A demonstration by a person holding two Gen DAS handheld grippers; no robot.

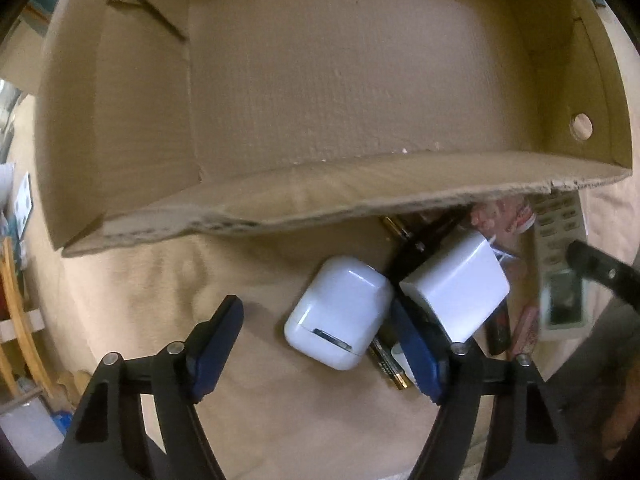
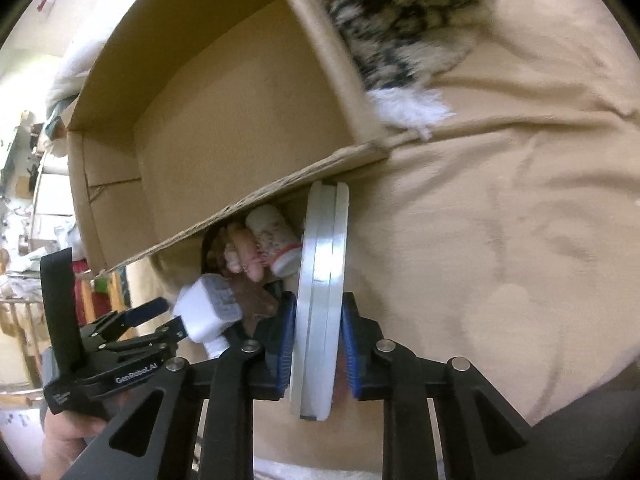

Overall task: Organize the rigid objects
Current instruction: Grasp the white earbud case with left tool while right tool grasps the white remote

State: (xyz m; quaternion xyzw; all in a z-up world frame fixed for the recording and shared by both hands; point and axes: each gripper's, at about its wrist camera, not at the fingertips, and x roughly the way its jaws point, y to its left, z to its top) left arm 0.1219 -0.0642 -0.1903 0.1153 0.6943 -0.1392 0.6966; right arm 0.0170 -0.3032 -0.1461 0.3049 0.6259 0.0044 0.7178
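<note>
A white earbud case (image 1: 340, 312) lies on the beige sheet between the fingers of my left gripper (image 1: 316, 316), which points down and is open; its left pad stands clear of the case. A white charger cube (image 1: 456, 284) leans just outside the right finger, with a battery (image 1: 390, 364) under it. My right gripper (image 2: 318, 320) is shut on a white remote (image 2: 320, 300), seen edge-on, its far end under the box flap. The remote (image 1: 560, 264) also shows at the right of the left wrist view. The cardboard box (image 1: 360, 80) stands open just beyond.
Under the box's near flap (image 2: 280, 188) lie a white patterned bottle (image 2: 276, 236), pink tubes (image 2: 244, 252) and dark items. A fuzzy black-and-white blanket (image 2: 400, 20) rests against the box's right wall. Shelves and clutter (image 1: 16, 280) stand at the far left.
</note>
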